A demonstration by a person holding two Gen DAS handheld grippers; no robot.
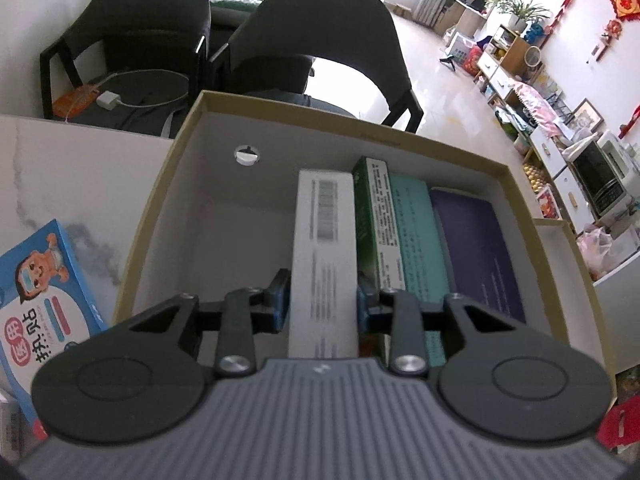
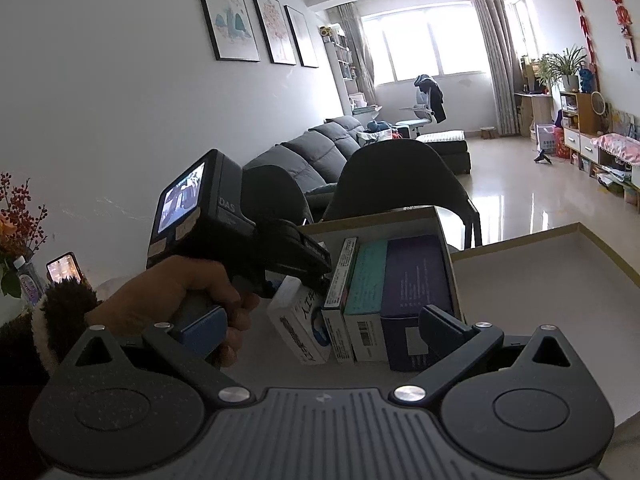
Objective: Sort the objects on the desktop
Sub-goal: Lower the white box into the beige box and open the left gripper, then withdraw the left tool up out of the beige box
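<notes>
Ribbed grey housing fills the bottom of the left wrist view, and ahead of it the left gripper [image 1: 322, 300] has its blue pads against both long sides of a white box [image 1: 324, 240], grasping it. That box carries a barcode and blurred small print on its upper face; in the right wrist view its end shows blue lettering too tilted to read fully. It leans inside an open cardboard tray [image 1: 160, 200] with tan edges and a pale lining, its far end beside a green box [image 1: 374, 208] covered in fine white print. Next in the row stand a teal box [image 1: 416, 232] and a purple box [image 1: 476, 248], all side by side against the tray's right wall. On the marble table [image 1: 80, 168] to the left lies a blue packet [image 1: 44, 280] with a cartoon child and red Chinese characters. From the right wrist view, a hand [image 2: 176, 300] in a fleece-cuffed sleeve holds the left device, marked "DAS". The right gripper [image 2: 320, 332] stands spread wide, nothing between its fingers.
</notes>
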